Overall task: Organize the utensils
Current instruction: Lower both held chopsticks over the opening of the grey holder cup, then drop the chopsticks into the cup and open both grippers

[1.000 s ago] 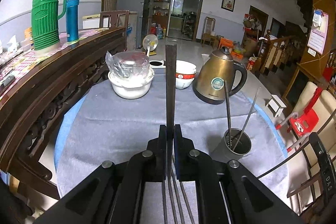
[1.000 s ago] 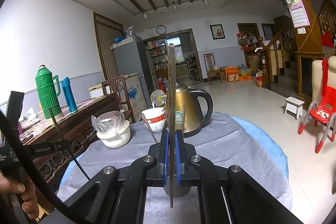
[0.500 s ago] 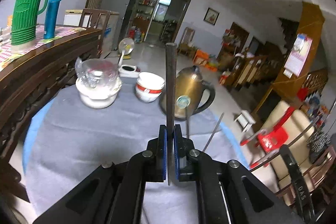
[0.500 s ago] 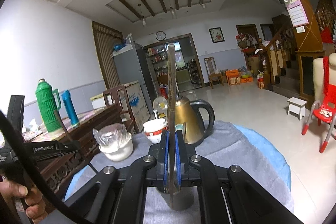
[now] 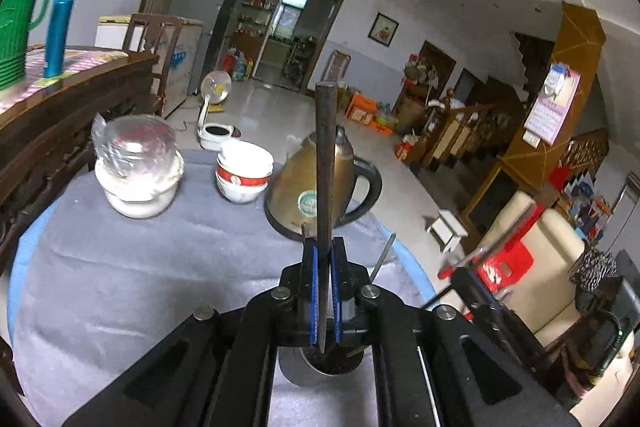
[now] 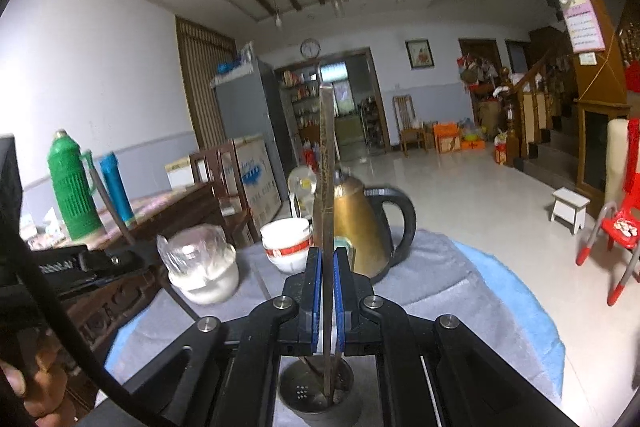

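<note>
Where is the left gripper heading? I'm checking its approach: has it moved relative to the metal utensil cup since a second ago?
Yes. The left gripper, shut on a chopstick, has moved right: the utensil cup earlier sat off to its right and now lies directly beneath its fingers.

Utensil holder half behind tool

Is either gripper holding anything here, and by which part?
Both. The left gripper clamps a dark chopstick near its lower end; the right gripper clamps another chopstick likewise. Each lower tip hangs above the metal holder.
</note>
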